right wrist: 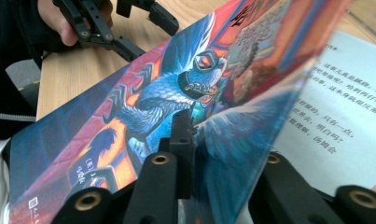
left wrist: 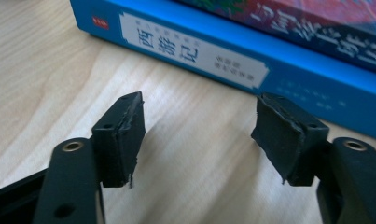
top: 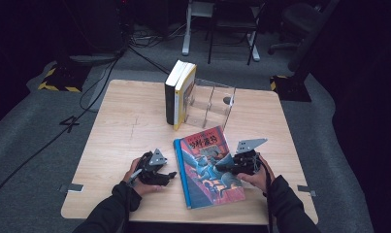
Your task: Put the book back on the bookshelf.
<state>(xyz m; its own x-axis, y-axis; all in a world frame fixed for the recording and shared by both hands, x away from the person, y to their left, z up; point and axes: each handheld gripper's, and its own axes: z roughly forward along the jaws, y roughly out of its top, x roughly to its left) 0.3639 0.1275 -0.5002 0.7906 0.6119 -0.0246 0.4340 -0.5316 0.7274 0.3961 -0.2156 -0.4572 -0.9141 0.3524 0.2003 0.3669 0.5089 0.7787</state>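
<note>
Book position: the blue-spined book (top: 207, 167) lies flat on the near half of the wooden table (top: 125, 131), between my two tools.
Right gripper: my right gripper (top: 230, 166) is clamped on the front cover (right wrist: 143, 107) at the book's right edge, one jaw above the cover and one beneath; in the right gripper view the cover is raised off a printed page (right wrist: 344, 121).
Left gripper: my left gripper (top: 170, 175) rests just beside the spine (left wrist: 213, 56), not touching it, jaws spread wide with bare table between them.
Book axis: long axis runs from my edge towards the far side, tilted slightly left at the top; spine on my left, fore-edge on my right, front cover up.
Behind the book: two upright books (top: 179, 92), one dark and one yellow-edged, stand against a clear acrylic divider rack (top: 212, 104), well apart from my grippers.
Obstructions: bare wood lies between my left gripper and the spine.
</note>
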